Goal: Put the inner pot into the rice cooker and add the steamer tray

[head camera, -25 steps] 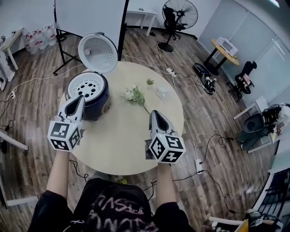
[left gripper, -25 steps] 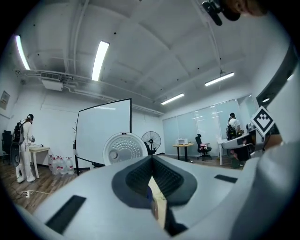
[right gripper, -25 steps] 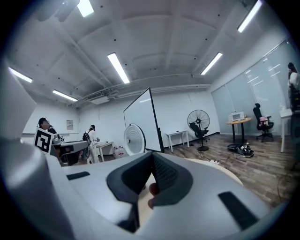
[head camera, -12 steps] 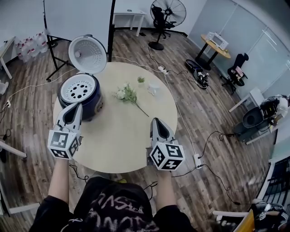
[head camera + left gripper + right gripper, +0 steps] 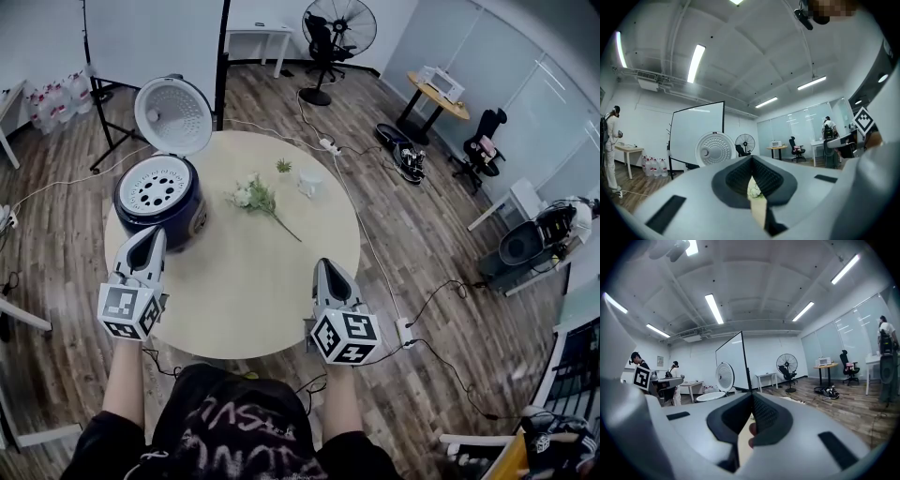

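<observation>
The dark blue rice cooker (image 5: 159, 194) stands at the table's far left with its lid (image 5: 173, 114) swung up and open. A white steamer tray (image 5: 157, 186) with several holes sits in its mouth; whatever lies under it is hidden. My left gripper (image 5: 149, 240) hovers just in front of the cooker, shut and empty. My right gripper (image 5: 326, 273) is over the table's near right part, also shut with nothing held. In the left gripper view the gripper (image 5: 752, 177) faces the lid (image 5: 716, 149). The right gripper view has its gripper (image 5: 752, 414) facing the lid (image 5: 724, 377) too.
On the round beige table (image 5: 246, 281) lie a sprig of white flowers (image 5: 251, 198), a small white cup (image 5: 309, 181) and a tiny green plant (image 5: 283, 166). A standing fan (image 5: 340, 23), cables, chairs and desks surround the table on the wooden floor.
Both grippers have drawn back from the cooker toward the near table edge, the right one farther. Both stayed shut and empty.
</observation>
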`<action>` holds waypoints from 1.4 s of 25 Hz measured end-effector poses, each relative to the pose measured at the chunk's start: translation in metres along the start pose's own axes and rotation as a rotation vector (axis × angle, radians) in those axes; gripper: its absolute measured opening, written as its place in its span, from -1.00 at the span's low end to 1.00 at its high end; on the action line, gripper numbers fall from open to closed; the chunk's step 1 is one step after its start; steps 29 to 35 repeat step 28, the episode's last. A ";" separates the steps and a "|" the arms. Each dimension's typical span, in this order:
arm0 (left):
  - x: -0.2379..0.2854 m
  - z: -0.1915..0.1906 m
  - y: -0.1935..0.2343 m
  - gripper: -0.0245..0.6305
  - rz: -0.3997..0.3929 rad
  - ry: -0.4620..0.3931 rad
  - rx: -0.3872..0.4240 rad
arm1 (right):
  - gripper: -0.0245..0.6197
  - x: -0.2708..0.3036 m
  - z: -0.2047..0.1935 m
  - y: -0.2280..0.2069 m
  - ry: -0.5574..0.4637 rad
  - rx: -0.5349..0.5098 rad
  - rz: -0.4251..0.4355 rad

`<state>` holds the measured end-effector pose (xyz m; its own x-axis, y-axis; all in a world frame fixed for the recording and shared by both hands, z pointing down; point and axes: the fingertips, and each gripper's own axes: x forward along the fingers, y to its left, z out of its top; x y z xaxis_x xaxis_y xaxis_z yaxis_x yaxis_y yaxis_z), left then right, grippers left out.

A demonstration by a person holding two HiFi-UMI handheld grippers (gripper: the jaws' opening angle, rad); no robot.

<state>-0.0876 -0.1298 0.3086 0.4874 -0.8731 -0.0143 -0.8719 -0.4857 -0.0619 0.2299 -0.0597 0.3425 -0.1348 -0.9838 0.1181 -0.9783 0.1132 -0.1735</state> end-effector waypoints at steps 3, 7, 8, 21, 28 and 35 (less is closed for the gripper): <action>-0.003 -0.002 -0.003 -0.89 0.002 -0.005 -0.007 | -0.91 -0.006 -0.003 -0.003 -0.001 -0.005 -0.007; -0.004 -0.002 -0.006 -0.89 0.003 -0.012 -0.002 | -0.91 -0.010 -0.006 -0.008 -0.001 -0.007 -0.020; -0.005 -0.002 -0.006 -0.89 0.003 -0.012 -0.001 | -0.91 -0.011 -0.007 -0.010 0.002 -0.011 -0.025; -0.005 -0.007 -0.006 -0.89 0.022 -0.011 -0.031 | -0.91 -0.017 -0.011 -0.020 -0.010 -0.011 -0.035; -0.003 -0.007 -0.002 -0.89 0.015 -0.006 -0.036 | -0.91 -0.016 -0.007 -0.019 -0.026 -0.010 -0.032; -0.003 -0.007 -0.002 -0.89 0.015 -0.006 -0.036 | -0.91 -0.016 -0.007 -0.019 -0.026 -0.010 -0.032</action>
